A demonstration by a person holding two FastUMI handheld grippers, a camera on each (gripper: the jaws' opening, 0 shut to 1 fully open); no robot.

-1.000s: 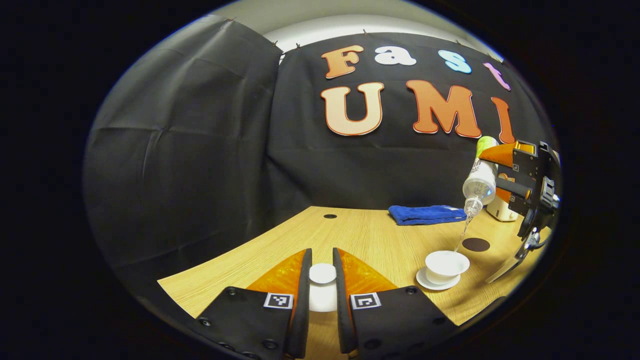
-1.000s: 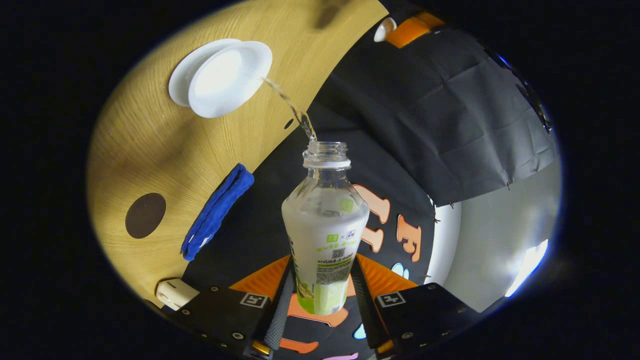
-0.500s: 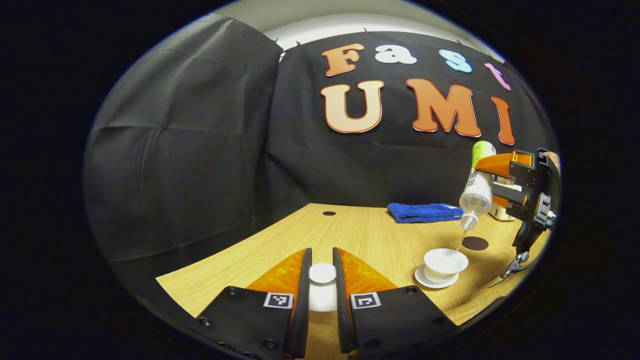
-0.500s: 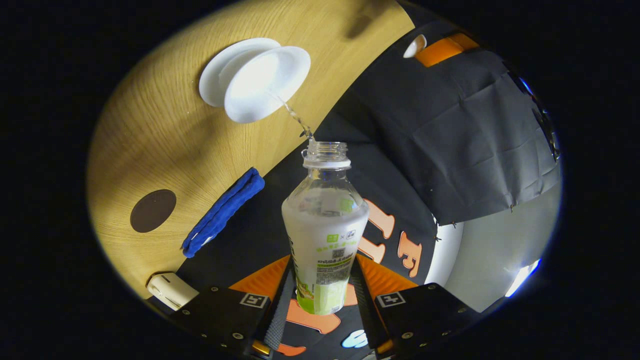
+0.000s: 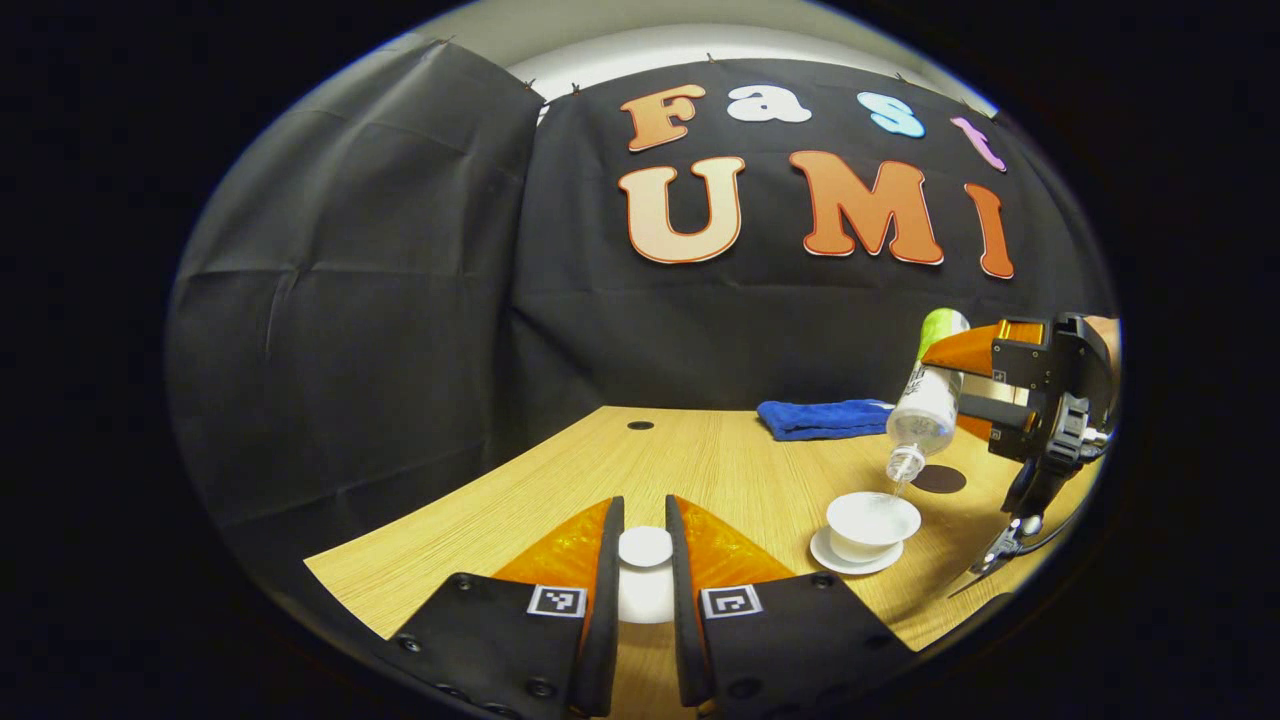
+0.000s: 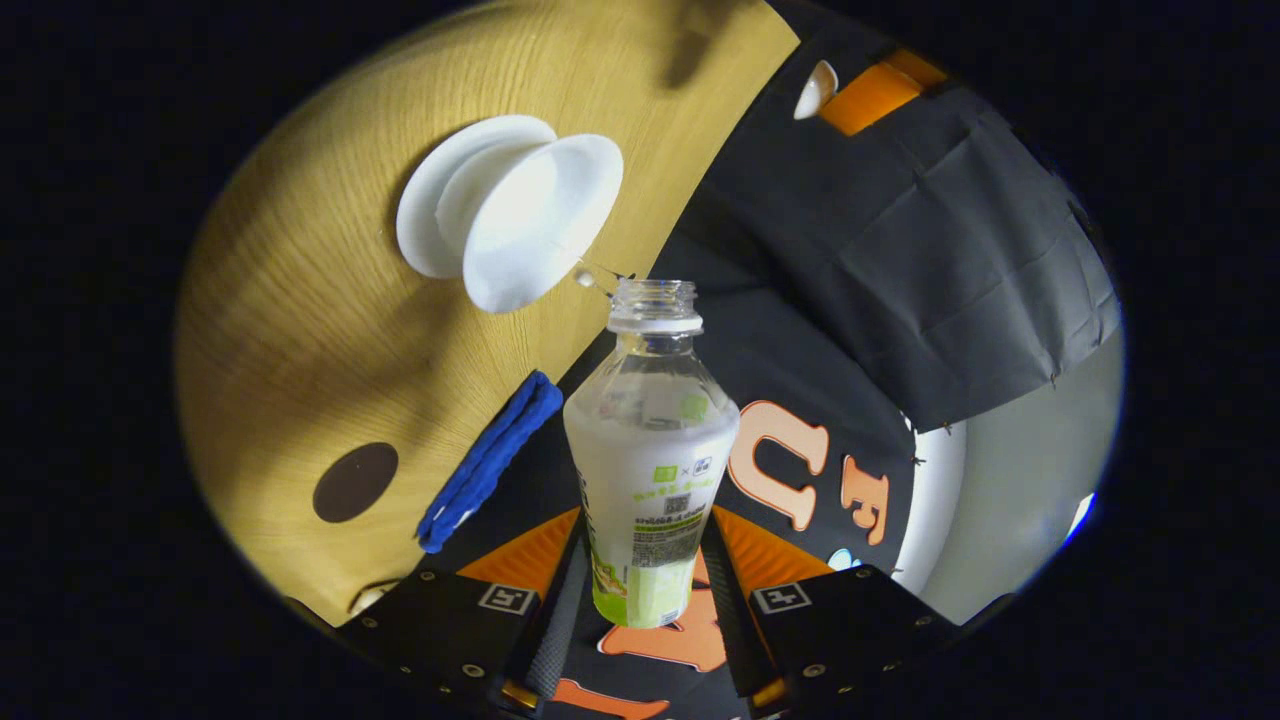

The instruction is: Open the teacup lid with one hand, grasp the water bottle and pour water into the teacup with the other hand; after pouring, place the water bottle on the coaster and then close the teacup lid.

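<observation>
Pour: the right claw (image 6: 645,600), closed on the water bottle (image 6: 650,450), should keep its mouth just above the teacup (image 5: 872,522) on the worktop (image 5: 700,470), tipping gently.
Lid: the teacup lid (image 5: 645,575) stays pinched in the left claw (image 5: 643,610), well clear.
Contents: teacup filling; bottle holds little.
Coaster: coaster (image 5: 938,479) bare, beside the cup.

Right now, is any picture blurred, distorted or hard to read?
Left gripper view: sharp, but the fisheye bends the table edge; the cup is small. Right gripper view: sharp and tilted, the bottle clear, the white cup washed out.
</observation>
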